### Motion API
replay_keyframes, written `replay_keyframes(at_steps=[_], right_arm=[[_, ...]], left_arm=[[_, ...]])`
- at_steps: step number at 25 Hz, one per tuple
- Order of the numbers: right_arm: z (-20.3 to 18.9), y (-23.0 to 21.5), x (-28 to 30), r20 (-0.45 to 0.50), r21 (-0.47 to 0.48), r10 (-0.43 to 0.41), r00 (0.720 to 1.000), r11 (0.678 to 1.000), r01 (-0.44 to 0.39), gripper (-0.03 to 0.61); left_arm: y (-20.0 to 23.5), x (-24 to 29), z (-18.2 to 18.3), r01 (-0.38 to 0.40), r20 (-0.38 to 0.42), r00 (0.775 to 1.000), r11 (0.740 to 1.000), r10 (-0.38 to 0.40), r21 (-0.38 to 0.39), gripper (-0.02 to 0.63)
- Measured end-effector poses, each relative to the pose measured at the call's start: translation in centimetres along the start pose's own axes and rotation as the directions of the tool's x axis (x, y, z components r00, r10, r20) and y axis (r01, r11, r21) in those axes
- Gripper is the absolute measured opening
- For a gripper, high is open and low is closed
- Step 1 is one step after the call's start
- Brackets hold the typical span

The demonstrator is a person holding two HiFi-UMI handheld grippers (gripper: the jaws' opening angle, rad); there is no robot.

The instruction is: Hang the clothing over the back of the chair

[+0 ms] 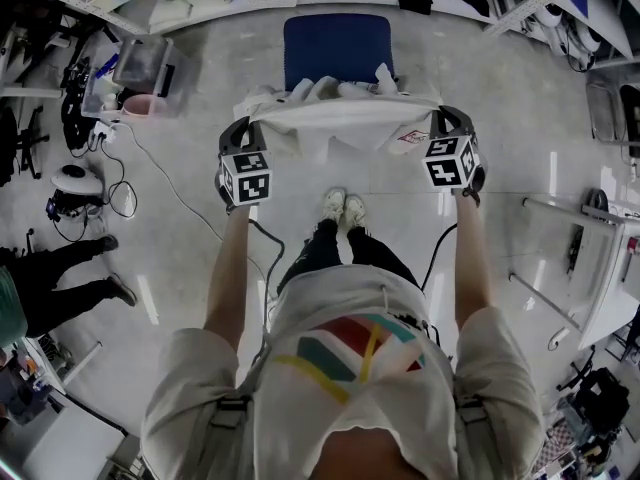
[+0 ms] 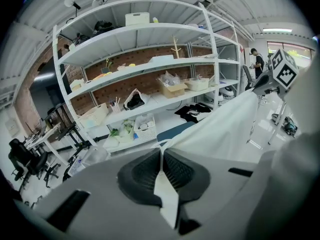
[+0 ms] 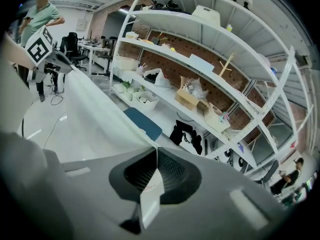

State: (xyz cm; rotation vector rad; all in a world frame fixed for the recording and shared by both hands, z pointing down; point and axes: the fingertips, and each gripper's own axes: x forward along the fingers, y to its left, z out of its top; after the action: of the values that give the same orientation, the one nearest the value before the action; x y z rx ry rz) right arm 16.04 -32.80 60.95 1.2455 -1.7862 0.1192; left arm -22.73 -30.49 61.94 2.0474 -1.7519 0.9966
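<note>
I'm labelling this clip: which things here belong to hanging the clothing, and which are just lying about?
In the job: white garment, blue chair, left tongs, right tongs (both shut on it).
Lying about: shelves, floor cables, clear box, black clothes on a shelf.

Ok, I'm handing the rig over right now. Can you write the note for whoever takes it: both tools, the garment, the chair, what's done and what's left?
Left tool: shut on one end of the white garment.
Right tool: shut on the other end.
Garment: held off the floor, its top edge stretched taut between the two tools and the rest bunched beyond them.
Blue chair: straight ahead, just past the garment, with nothing hung on it.
Done: garment picked up and spread.
Left: probably carry it forward, lower it over the chair back, then open both tools.
</note>
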Motion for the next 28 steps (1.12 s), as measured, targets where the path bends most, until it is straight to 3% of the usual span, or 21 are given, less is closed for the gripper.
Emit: replay_keyframes(at_steps=[5, 13, 19, 21, 23, 25, 26, 28], right_arm=[[-0.4, 0.3, 0.2, 0.000, 0.039, 0.002, 1.000, 0.999, -0.002, 0.016], [-0.7, 0.3, -0.7, 0.029, 0.110, -0.002, 1.000, 0.994, -0.001, 0.109], [-0.4, 0.1, -1.8, 0.043, 0.100, -0.023, 0.999, 0.995, 0.019, 0.100], [0.1, -0.3, -2.2, 0.060, 0.093, -0.046, 0.997, 0.995, 0.040, 0.056], [1.3, -1.1, -2.9, 0.093, 0.101, -0.074, 0.993, 0.993, 0.065, 0.021], [3.0, -2.0, -3.9, 0.141, 0.126, -0.097, 0.985, 0.989, 0.079, 0.008], [3.9, -2.4, -4.5, 0.167, 0.140, -0.104, 0.981, 0.987, 0.081, 0.006], [5.9, -3.2, -6.0, 0.224, 0.167, -0.118, 0.967, 0.983, 0.081, 0.006]], left_arm=[[-0.3, 0.2, -0.1, 0.000, -0.011, 1.000, 1.000, 0.000, -0.021, 0.018], [0.1, -0.9, -0.5, -0.059, 0.012, 0.998, 0.995, 0.060, -0.079, 0.021], [-0.7, -1.6, 0.3, -0.027, 0.040, 0.999, 0.994, 0.031, -0.104, 0.071], [-1.4, -1.9, 1.0, 0.012, 0.064, 0.998, 0.993, -0.005, -0.118, 0.123], [-1.7, -2.3, 2.2, 0.026, 0.092, 0.996, 0.993, -0.015, -0.115, 0.127], [-1.6, -3.1, 3.9, 0.009, 0.135, 0.991, 0.996, 0.003, -0.084, 0.093], [-1.6, -3.6, 4.8, -0.005, 0.158, 0.987, 0.998, 0.015, -0.064, 0.018], [-1.7, -4.7, 6.9, -0.019, 0.200, 0.979, 0.999, 0.026, -0.038, 0.014]])
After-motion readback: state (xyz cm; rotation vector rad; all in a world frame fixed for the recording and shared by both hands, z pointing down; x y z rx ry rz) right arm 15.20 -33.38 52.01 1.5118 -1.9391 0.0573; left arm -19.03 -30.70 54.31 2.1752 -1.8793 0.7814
